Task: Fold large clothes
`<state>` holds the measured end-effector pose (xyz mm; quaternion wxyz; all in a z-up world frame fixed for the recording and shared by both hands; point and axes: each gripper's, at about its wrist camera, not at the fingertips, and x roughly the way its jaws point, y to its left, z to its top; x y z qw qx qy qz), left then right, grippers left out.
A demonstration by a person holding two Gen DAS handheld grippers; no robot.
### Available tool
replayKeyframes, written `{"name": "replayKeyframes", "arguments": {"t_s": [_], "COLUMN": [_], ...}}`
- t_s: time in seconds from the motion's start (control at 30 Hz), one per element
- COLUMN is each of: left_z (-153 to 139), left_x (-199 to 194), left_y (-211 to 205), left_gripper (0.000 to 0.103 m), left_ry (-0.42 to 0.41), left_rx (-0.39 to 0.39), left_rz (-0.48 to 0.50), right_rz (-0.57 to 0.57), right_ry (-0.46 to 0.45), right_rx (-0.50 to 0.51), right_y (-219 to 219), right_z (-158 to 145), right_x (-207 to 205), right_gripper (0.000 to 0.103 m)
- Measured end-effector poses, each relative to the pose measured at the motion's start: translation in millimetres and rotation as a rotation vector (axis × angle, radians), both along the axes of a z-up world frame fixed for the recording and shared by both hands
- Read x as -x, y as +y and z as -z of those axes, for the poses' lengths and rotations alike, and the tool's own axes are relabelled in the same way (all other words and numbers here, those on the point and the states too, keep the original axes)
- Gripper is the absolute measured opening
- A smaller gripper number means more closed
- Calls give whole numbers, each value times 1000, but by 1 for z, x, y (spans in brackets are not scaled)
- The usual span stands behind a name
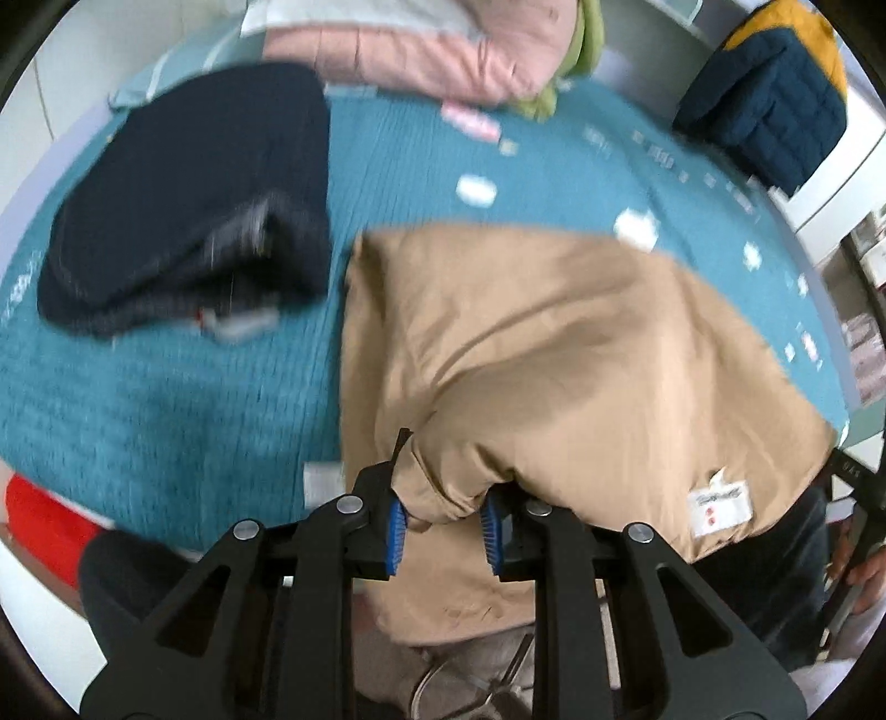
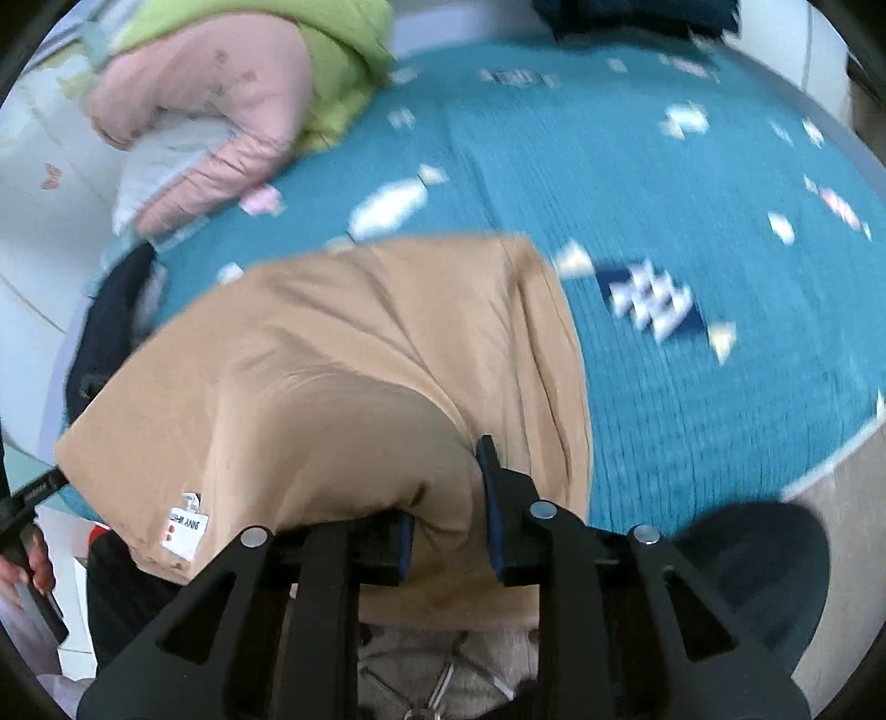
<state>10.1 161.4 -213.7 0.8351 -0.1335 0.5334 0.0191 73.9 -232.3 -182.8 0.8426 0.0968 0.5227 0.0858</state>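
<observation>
**Tan garment pinched by both tongs over the bed**

Both views are smeared by motion, so the print on the teal bedspread [image 1: 183, 399] reads only as pale flecks, and the lettering on the white label [image 1: 720, 507] sewn near the tan garment's near edge cannot be read. The garment's lowest part drops behind the black tong frames and is cut off there.

The tan garment [image 1: 554, 343] lies on the bedspread with its near edge lifted. The left tongs [image 1: 443, 518] grip a bunched fold of that edge, the blue pads [image 1: 396, 520] pressing on the cloth. The right tongs [image 2: 448, 534] likewise hold a fold of the same garment, to the right of the label, though their left pad is partly buried under fabric.

Left of the tan garment sits a dark navy garment [image 1: 199, 194], folded in a heap. Beyond the tan garment, at the far edge of the bed, lie a pink padded jacket [image 1: 432, 50] and a green piece [image 2: 310, 50] overlapping it. A navy and mustard quilted item [image 1: 775, 94] rests off the bed, beyond the garment's right side.

Both tongs point steeply down. At each picture's edge, fingers of the other hand [image 2: 33, 565] wrap a black handle.
</observation>
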Motion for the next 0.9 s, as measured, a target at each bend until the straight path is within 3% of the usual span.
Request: {"name": "replayKeyframes", "arguments": {"t_s": [0.13,0.2,0.37,0.47,0.57,0.67,0.77,0.8,0.83,0.9], "left_z": [3,-6,-42,-67,-77,-60,-16,-6,16,48], "left_x": [15,25,44,41,23,4,-14,-16,-20,-27], "left_y": [-1,3,16,13,1,-15,-29,-33,-36,-32], "left_gripper": [33,34,34,34,34,33,26,25,18,10], "left_ry": [22,14,-29,-78,-122,-74,76,91,130,204], "left_rx": [-42,-47,-70,-86,-26,-13,10,-6,-69,-105], "left_rz": [23,24,-2,-13,29,65,69,70,66,34], "right_rz": [62,103,174,124,39,-44,-85,-80,-71,-47], "right_ry": [40,44,1,-62,-84,-4,106,144,177,216], "right_rx": [-88,-91,-121,-84,-85,-13,-4,8,33,69], "right_y": [-20,-32,-60,-49,-24,10,32,36,38,35], "right_z": [1,-6,-32,-55,-64,-48,-9,7,25,59], "right_x": [22,31,45,40,27,6,-14,-20,-28,-43], "right_gripper": [30,39,40,40,37,31,29,28,26,14]}}
